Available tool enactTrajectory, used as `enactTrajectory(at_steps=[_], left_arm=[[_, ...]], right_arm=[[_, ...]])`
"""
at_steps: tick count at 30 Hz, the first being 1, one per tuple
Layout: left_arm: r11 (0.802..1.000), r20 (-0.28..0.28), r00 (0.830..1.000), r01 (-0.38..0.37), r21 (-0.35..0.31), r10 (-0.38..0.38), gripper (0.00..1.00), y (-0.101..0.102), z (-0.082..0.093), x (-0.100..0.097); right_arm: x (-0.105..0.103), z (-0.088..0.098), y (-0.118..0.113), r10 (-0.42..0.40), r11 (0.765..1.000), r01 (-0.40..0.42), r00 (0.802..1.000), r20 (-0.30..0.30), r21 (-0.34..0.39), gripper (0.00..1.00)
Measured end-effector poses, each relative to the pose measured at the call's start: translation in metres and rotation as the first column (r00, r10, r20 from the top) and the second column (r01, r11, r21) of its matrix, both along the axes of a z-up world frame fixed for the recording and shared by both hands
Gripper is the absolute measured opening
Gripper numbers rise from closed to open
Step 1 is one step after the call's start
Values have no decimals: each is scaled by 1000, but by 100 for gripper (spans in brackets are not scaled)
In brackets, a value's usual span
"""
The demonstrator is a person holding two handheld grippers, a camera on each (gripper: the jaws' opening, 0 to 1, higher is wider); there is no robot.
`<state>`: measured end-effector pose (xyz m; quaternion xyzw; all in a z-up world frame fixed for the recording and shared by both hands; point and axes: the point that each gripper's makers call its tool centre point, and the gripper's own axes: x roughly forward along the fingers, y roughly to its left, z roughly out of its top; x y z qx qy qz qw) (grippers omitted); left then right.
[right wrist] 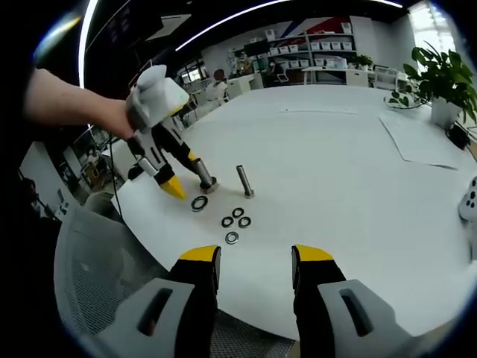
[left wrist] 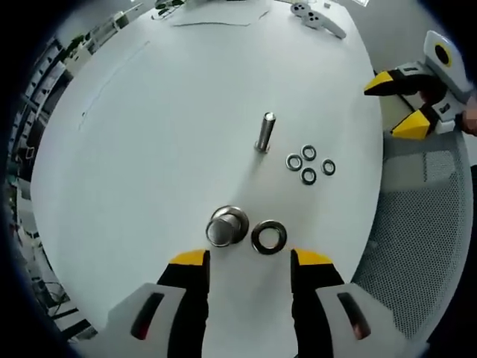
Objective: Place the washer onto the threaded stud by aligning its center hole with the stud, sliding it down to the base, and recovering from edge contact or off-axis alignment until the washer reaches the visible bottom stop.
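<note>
A large threaded stud (left wrist: 226, 224) stands upright on the white table (left wrist: 149, 149), seen from above just ahead of my left gripper (left wrist: 248, 258), which is open and empty. A large washer (left wrist: 269, 236) lies flat right beside the stud's base. A smaller stud (left wrist: 264, 132) stands farther off, with several small washers (left wrist: 308, 164) next to it. In the right gripper view, my right gripper (right wrist: 253, 254) is open over the table's near edge; the large stud (right wrist: 204, 174), large washer (right wrist: 199, 203), small stud (right wrist: 244, 181) and small washers (right wrist: 234, 221) lie ahead. The left gripper (right wrist: 165, 174) hovers by the large stud there.
A mesh office chair (left wrist: 417, 216) sits at the table edge. A white controller-like device (left wrist: 319, 16) lies at the far side. Paper sheets (right wrist: 421, 138) and a potted plant (right wrist: 441, 78) stand at the table's right. Shelves line the back of the room.
</note>
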<state>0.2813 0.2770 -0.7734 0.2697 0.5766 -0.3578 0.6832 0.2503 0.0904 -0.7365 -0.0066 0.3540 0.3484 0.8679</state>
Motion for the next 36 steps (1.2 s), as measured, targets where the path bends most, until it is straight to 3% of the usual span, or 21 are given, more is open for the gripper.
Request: enactTrajectory(at_steps=[16,36], left_arm=[[999,0,999,-41,-31,41,42,-11,-6,-16],[993,25,994,-104,-51,105,40,-18,-18,-21]], right_arm=[[0,1,-5,-3,1000,3,1000,2,-6,41],[-3,0,-1,2,1000,-2,1000,1,-5,41]])
